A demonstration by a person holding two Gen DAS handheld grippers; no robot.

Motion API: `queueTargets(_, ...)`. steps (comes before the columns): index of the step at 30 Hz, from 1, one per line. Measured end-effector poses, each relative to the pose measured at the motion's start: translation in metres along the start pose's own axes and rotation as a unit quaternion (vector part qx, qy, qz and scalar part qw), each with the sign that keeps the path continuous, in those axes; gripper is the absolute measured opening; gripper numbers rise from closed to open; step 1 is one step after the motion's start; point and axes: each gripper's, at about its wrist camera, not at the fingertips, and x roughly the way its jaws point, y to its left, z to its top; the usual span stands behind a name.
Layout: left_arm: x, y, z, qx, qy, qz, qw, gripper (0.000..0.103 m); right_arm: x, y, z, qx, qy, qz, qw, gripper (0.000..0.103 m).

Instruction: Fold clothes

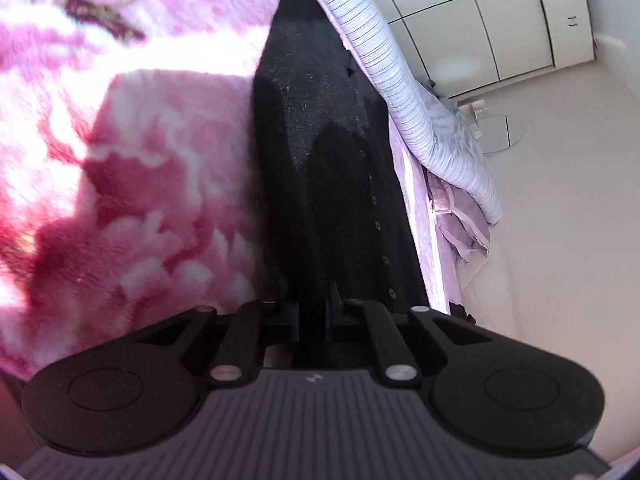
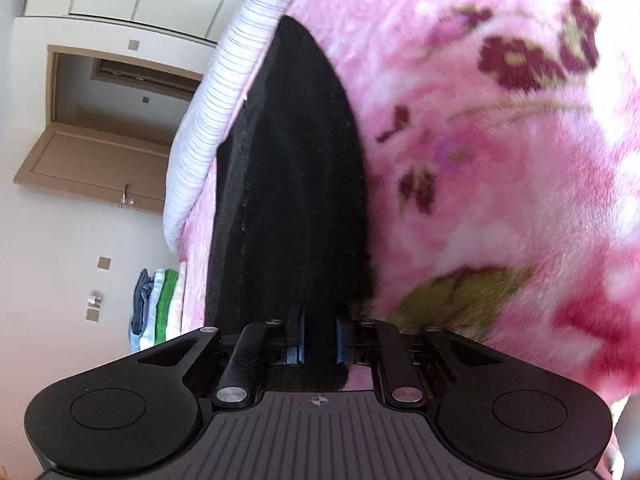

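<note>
A black buttoned garment (image 1: 320, 152) hangs stretched from my left gripper (image 1: 312, 312), which is shut on its edge; a row of small buttons runs down its right side. In the right wrist view the same black garment (image 2: 292, 184) runs away from my right gripper (image 2: 318, 336), which is shut on its near edge between the blue pads (image 2: 341, 340). The cloth lies over a pink floral blanket (image 2: 500, 168), which also shows in the left wrist view (image 1: 132, 184).
A white and blue striped cover (image 1: 372, 52) lies along the bed edge beside the garment, also in the right wrist view (image 2: 216, 112). A stack of folded cloths (image 2: 156, 304) sits at the bed edge. White cabinets (image 1: 500, 16) and a wooden door (image 2: 96, 160) stand beyond.
</note>
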Motion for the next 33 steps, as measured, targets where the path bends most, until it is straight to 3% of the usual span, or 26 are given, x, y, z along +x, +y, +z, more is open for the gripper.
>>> queueTargets(5, -0.013, -0.008, 0.000, 0.018, -0.017, -0.008, 0.9997, 0.007, -0.016, 0.016, -0.016, -0.001, -0.029, 0.010, 1.000, 0.011)
queueTargets(11, -0.051, 0.001, -0.020, 0.019, -0.027, -0.016, 0.9993, 0.007, -0.028, 0.038, -0.045, -0.017, -0.025, 0.020, 0.999, 0.011)
queueTargets(19, -0.125, -0.009, -0.068, 0.037, -0.012, -0.020, 0.9990, 0.007, -0.066, 0.046, -0.114, -0.015, 0.017, 0.033, 0.999, 0.011)
queueTargets(23, -0.147, -0.008, -0.079, 0.018, -0.009, -0.019, 0.9996, 0.007, -0.082, 0.051, -0.133, -0.017, 0.045, 0.032, 0.998, 0.011)
queueTargets(27, -0.146, -0.027, -0.055, 0.033, -0.015, -0.050, 0.9981, 0.007, -0.089, 0.070, -0.123, -0.047, 0.048, 0.036, 0.997, 0.011)
queueTargets(33, -0.117, -0.069, 0.030, 0.062, -0.030, -0.085, 0.9940, 0.008, -0.073, 0.132, -0.054, -0.117, -0.001, 0.064, 0.991, 0.011)
